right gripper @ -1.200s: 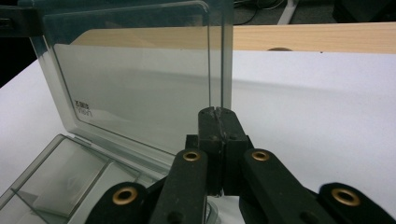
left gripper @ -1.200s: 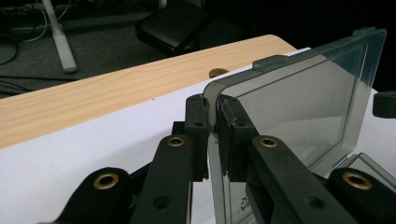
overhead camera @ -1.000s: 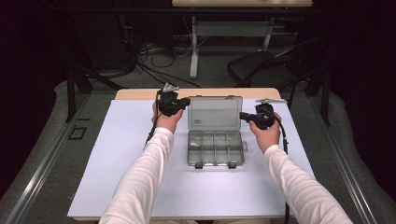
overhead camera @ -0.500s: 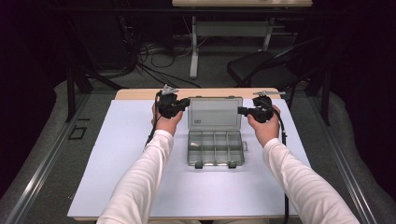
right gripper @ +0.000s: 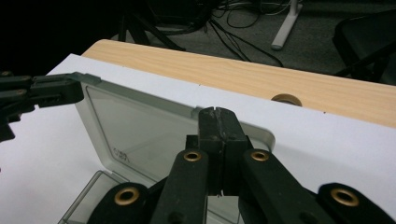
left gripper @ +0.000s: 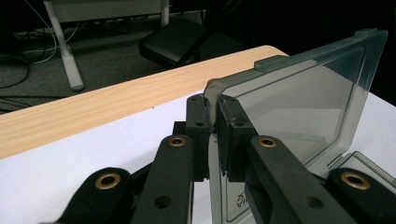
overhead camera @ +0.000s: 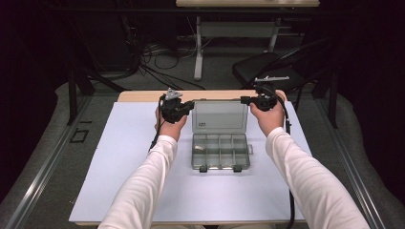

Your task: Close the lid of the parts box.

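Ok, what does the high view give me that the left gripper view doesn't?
High view adds: the compartments of the box base, the person's white sleeves, and the right gripper, jaws shut, by the upper right corner of the lid. Left gripper view adds: a close look at the left gripper, its jaws clamped on the lid's side edge near the top corner. Shared: the clear lid standing open, the white sheet, the wooden table edge and the black chair behind.
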The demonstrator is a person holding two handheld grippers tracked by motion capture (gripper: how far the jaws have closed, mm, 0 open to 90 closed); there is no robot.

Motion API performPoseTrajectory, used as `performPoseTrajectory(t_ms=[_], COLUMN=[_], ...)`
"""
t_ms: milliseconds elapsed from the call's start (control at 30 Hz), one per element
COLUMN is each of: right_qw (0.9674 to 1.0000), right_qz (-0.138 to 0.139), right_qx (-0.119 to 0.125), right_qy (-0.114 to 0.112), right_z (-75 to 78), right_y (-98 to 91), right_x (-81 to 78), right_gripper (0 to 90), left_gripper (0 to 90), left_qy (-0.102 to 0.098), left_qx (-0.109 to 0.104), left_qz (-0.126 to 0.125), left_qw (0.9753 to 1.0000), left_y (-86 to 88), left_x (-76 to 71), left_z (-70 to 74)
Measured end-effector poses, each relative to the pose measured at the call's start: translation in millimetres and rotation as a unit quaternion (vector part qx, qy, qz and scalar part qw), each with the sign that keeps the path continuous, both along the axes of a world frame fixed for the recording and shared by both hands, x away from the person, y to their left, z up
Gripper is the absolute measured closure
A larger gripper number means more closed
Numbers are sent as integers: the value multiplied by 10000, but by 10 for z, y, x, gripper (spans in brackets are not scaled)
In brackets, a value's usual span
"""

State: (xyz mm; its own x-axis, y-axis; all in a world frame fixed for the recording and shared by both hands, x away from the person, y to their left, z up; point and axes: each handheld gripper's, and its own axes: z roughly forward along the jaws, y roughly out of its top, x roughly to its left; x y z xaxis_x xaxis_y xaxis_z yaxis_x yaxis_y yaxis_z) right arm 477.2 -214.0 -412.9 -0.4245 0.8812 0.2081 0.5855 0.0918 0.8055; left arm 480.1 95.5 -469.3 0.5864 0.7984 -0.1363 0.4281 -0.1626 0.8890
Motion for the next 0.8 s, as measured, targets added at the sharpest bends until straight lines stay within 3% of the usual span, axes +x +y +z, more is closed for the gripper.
performPoseTrajectory(t_ms=[200, 500, 800], right_qw=[9998, 9989, 9986], right_qz=[-169, -335, -309], right_qx=[-114, -186, -212], right_qy=[76, 277, 366], right_z=[64, 2, -47], right_y=[54, 76, 103], right_x=[114, 232, 267], right_gripper=[900, 900, 900], left_gripper=[838, 839, 840], left_qy=[-23, -89, -101], left_qx=[23, -8, -28], left_qz=[-4, -17, -13], left_qw=[10000, 10000, 9999], left_y=[1, 8, 12], left_x=[-19, -54, -79], left_z=[5, -3, -4])
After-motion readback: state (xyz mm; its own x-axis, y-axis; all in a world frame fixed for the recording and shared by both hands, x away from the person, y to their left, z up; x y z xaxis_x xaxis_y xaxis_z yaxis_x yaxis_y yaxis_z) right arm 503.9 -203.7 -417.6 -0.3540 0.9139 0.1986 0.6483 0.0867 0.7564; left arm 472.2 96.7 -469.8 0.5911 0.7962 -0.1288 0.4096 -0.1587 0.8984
